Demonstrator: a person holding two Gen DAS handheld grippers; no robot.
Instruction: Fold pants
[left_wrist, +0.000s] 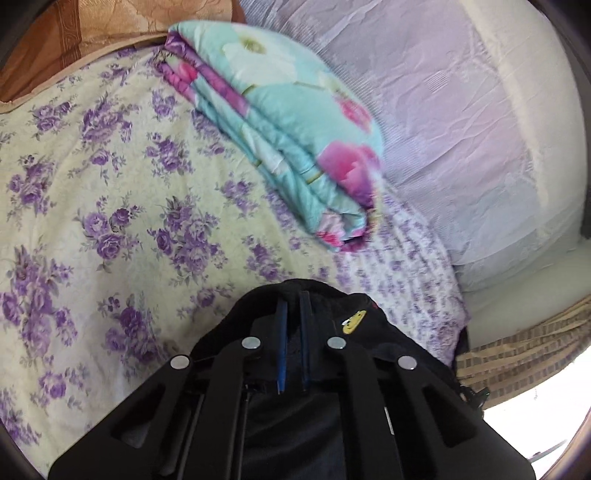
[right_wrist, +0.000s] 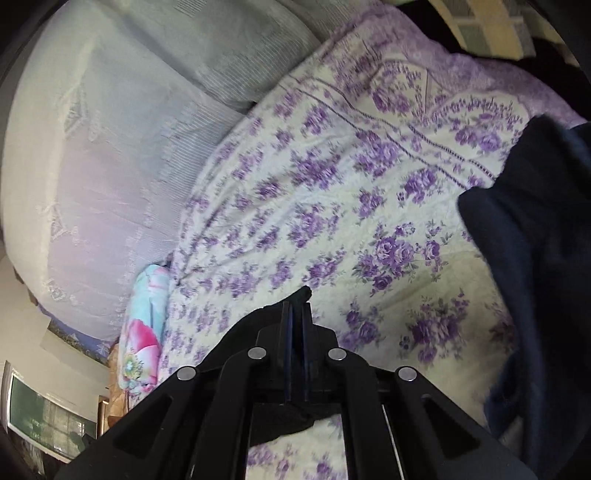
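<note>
Both claws pinched shut on the one pair of dark pants: left claw (left_wrist: 293, 306) clamping a bunched black edge (left_wrist: 325, 295) with a small yellow patch (left_wrist: 354, 320) just beside it, right claw (right_wrist: 296, 314) gripping a thin bit of the same cloth (right_wrist: 301, 293). Rest of the pants hanging as a dark sheet (right_wrist: 532, 258) off to the right claw's right, above the flowered bed (left_wrist: 110, 184), so probably lifted between the two hands, long axis hard to tell. Count: one pants, two claws, one folded quilt (left_wrist: 288, 122) near the bed's far edge, at least one pale pillow (left_wrist: 443, 129).
</note>
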